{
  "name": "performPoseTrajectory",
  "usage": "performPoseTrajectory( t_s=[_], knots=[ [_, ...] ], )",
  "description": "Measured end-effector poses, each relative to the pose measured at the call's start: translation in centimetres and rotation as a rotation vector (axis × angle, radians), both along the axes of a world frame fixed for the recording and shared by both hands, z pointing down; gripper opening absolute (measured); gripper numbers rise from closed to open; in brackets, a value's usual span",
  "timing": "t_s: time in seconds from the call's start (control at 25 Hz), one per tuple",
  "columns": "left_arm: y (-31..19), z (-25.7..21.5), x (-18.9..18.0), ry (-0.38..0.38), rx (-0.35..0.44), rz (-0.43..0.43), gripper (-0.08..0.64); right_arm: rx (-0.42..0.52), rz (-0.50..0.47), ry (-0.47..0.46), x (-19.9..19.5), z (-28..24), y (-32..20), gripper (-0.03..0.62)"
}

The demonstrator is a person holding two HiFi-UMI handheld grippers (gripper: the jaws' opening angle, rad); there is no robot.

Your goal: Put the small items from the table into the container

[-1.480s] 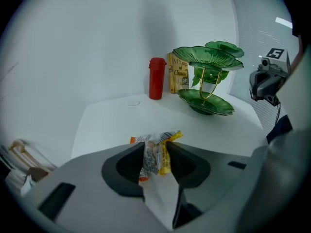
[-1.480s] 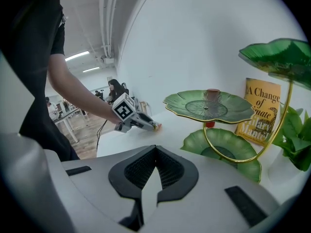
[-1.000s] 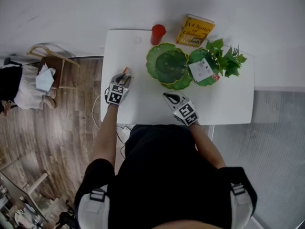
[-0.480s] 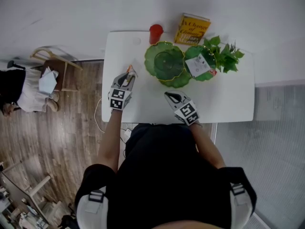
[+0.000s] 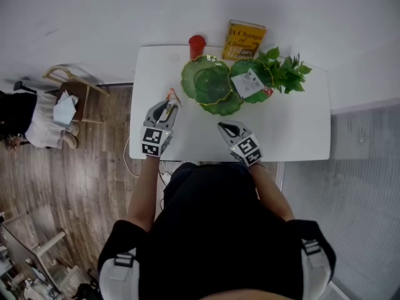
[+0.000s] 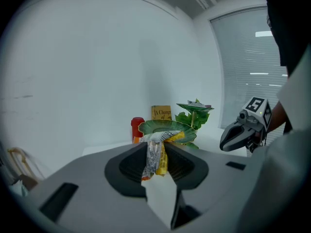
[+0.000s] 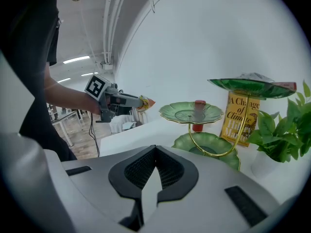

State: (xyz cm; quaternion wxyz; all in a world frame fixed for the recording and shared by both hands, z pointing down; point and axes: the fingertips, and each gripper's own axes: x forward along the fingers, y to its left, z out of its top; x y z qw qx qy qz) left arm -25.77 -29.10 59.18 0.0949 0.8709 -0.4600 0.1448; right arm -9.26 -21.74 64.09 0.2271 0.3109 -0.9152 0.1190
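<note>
My left gripper hangs above the table's left part, shut on two small snack packets, one silver and orange, one yellow. Their orange tip sticks out past the jaws. The container is a green leaf-shaped tiered stand with gold wire, just right of and beyond the packets; in the left gripper view the stand is straight ahead. My right gripper is shut and empty, low over the table in front of the stand. Its own view shows the stand's middle dish and my left gripper.
A red cup and a yellow book stand behind the stand. A leafy plant is at the back right. The top dish carries a white packet. The white table ends at a wood floor; a chair stands left.
My left gripper has lifted off the table with the packets and moved toward the green stand. The right gripper has shifted only slightly.
</note>
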Motion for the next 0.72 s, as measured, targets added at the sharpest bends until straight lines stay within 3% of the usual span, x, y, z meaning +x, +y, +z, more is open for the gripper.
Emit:
performPoseTrajectory(
  t_s=[0.24,0.72],
  knots=[
    [1.6,-1.5,3.5,0.015,0.003,-0.019,0.106,0.011,-0.014,-0.012,3.6,-0.9,0.3,0.021],
    [1.0,-8.3,15.3,0.0,0.117,0.079,0.106,0.007,-0.021,-0.026,12.5,-1.0,1.6,0.021]
  ],
)
